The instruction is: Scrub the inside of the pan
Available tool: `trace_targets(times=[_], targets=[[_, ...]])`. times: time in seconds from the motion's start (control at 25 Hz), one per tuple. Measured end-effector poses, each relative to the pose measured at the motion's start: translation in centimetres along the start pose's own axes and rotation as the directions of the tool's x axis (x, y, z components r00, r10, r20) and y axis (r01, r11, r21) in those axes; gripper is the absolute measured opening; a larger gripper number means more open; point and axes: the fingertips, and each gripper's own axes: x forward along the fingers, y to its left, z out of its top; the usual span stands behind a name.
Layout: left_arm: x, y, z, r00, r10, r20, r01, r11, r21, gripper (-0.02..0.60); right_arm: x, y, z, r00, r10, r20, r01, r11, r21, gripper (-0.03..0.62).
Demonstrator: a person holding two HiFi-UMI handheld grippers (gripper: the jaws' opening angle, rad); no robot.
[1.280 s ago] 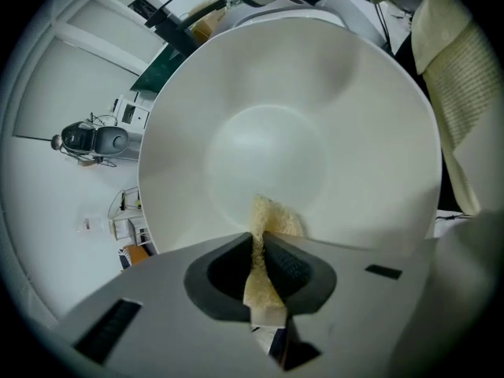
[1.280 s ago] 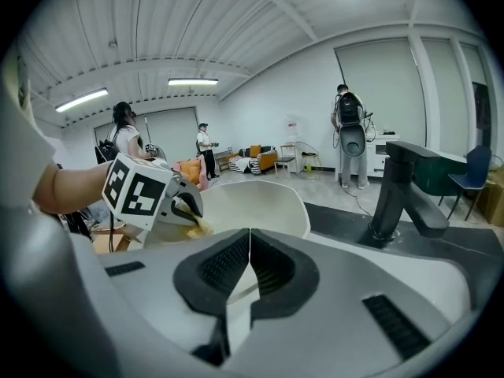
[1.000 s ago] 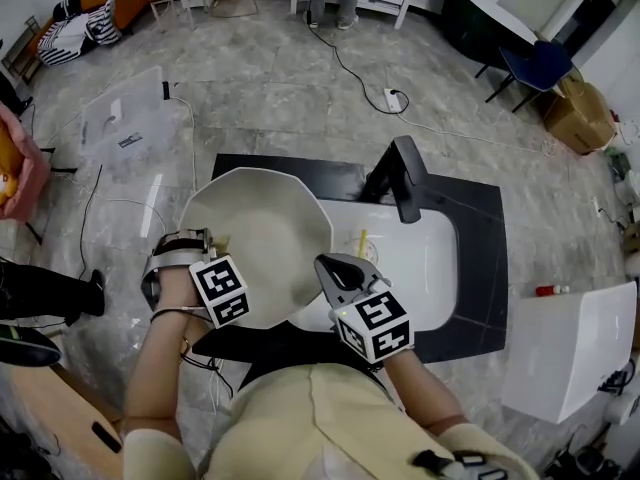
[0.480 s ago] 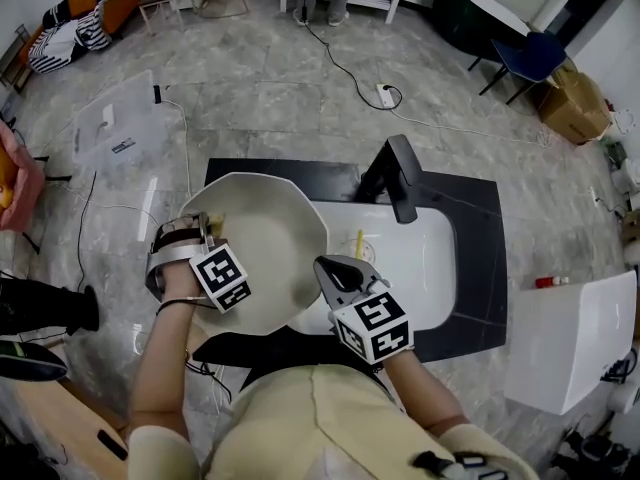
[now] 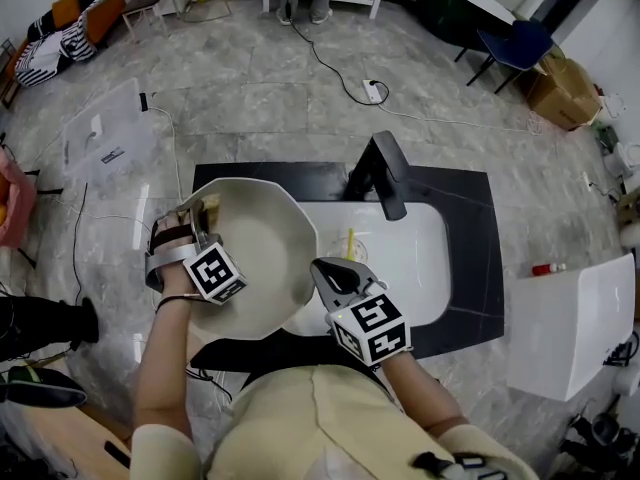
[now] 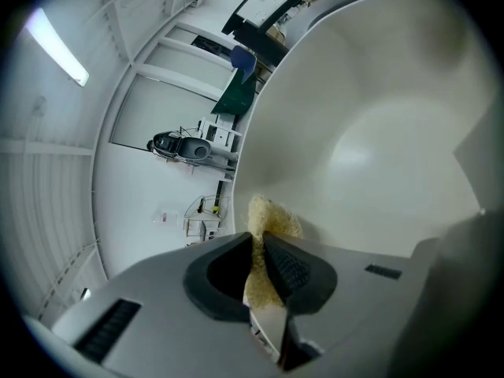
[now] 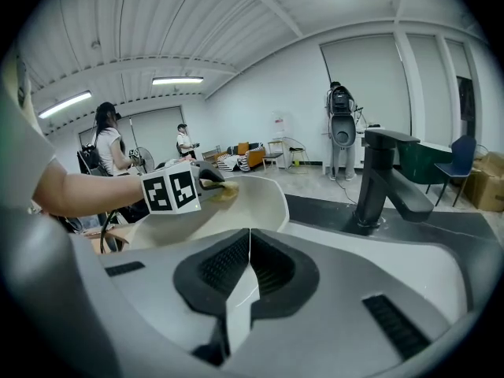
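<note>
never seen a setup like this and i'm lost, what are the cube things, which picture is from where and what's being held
There is no robot here. A person holds a two-jaw tool in each hand, and the marker cubes are part of those tools. The head view comes from a camera on the person's head, looking down. The two gripper views come from cameras riding on each tool, looking along its jaws.

The left gripper is clamped on a yellowish sponge, which touches the inside of a big off-white pan near its rim. The right gripper looks shut on the pan's near edge, holding it partly over a white sink. The sink is set in a black counter, with a black tap behind it.
</note>
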Motion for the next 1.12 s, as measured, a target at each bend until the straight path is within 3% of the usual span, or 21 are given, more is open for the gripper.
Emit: trace_targets(times=[0.24,0.36,0.52,0.76,1.0,1.12], targets=[[-0.3,0.9,1.5,0.998,0.024,0.05,-0.021,0.998,-0.059,0.044,-0.1,-0.1,0.0,1.0,-0.003,0.0,0.003,1.0,0.011,0.015],[-0.9,1.5,2.6,0.994,0.015,0.111,0.002,0.988,-0.157,0.044,-0.2,0.0,0.0,1.0,-0.004,-0.004,0.004,1.0,0.012,0.015],[-1.9,1.9,3.4,0.984,-0.007,0.175,0.059,0.954,-0.293,0.044,-0.2,-0.1,-0.3,1.0,-0.005,-0.005,0.005,1.0,0.014,0.015],[-2.2,1.7,2.7,0.977,-0.051,0.205,0.14,0.884,-0.446,0.044,0.0,0.0,-0.2,1.0,0.004,-0.007,-0.004,1.0,0.016,0.015],[-1.8,0.0,1.4,0.959,-0.199,0.204,0.282,0.756,-0.59,0.044,0.2,0.2,-0.3,1.0,0.011,-0.013,-0.011,1.0,0.019,0.015],[-1.6,-1.1,1.0,0.947,-0.264,0.18,0.318,0.722,-0.615,0.044,0.1,0.3,-0.2,1.0,0.011,-0.015,-0.011,1.0,0.019,0.015]])
